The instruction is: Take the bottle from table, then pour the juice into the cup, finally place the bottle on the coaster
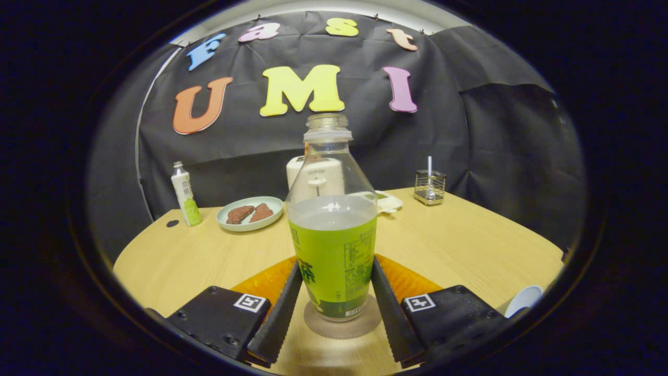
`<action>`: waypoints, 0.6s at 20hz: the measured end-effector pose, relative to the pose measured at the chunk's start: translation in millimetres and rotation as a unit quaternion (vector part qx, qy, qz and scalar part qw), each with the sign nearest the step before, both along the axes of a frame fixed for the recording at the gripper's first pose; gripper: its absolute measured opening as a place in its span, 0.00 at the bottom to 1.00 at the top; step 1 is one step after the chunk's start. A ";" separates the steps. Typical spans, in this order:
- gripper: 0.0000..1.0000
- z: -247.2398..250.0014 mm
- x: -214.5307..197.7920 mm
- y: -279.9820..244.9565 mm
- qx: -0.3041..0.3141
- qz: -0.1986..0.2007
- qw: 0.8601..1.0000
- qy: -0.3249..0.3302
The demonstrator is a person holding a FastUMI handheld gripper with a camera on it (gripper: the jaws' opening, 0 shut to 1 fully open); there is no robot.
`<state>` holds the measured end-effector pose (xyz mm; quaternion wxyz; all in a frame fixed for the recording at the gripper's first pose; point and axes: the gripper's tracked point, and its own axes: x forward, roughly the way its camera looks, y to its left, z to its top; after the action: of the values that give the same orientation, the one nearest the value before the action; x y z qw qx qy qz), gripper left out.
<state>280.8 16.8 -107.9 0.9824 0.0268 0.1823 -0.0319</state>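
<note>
An uncapped clear bottle (333,250) with a green label stands upright on a round brown coaster (342,325), about half full of pale juice. My gripper (336,263) is shut on the bottle, one fingertip pressing each side of the label low down. The coaster lies on the wooden table (469,245), partly over an orange mat (412,282) just beyond the fingers. The rim of a white cup (524,298) shows to the right of the right finger, near the table's edge.
At the back left stand a small capped bottle (186,193) and a pale green plate (249,213) with two brown pieces. A white container (315,175) stands behind the held bottle. A wire holder (429,187) is at the back right.
</note>
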 end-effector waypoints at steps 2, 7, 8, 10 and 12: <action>0.82 -1.6 0.4 0.3 0.002 0.002 1.000 0.002; 0.83 -4.7 0.7 0.6 0.012 0.003 1.000 0.007; 0.83 -5.1 -0.2 0.4 0.012 0.006 1.000 0.008; 0.85 -5.7 -1.2 -1.2 0.005 0.004 1.000 0.013; 0.93 -3.5 -4.7 -2.5 -0.001 0.001 1.000 0.017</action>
<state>276.1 14.3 -111.4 0.9792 0.0250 0.1986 -0.0319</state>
